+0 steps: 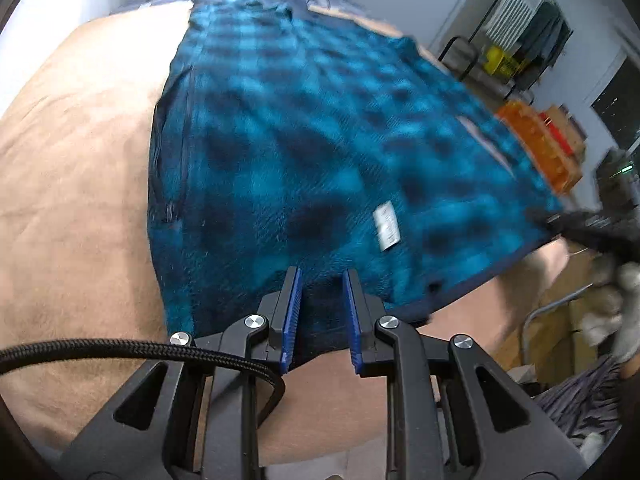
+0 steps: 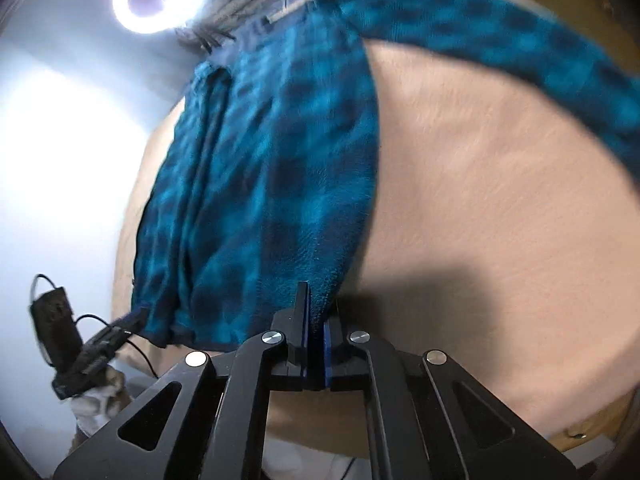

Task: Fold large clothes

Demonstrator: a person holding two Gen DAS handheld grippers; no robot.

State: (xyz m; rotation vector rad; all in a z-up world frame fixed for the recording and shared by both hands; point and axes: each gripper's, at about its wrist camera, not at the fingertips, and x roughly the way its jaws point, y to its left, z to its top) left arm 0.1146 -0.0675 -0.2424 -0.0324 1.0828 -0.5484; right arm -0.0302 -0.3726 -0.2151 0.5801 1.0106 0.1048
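Two grips on one hem, fleece stretched out for folding.

I have the left gripper (image 1: 322,296) with jaws narrowly parted, pinching the near hem of the blue plaid fleece (image 1: 304,152); the right gripper (image 2: 316,312) has jaws shut tight on another hem corner. Holding both corners keeps the cloth taut, I judge. Garment lies on the tan-covered surface (image 1: 72,184), long axis running away from me.
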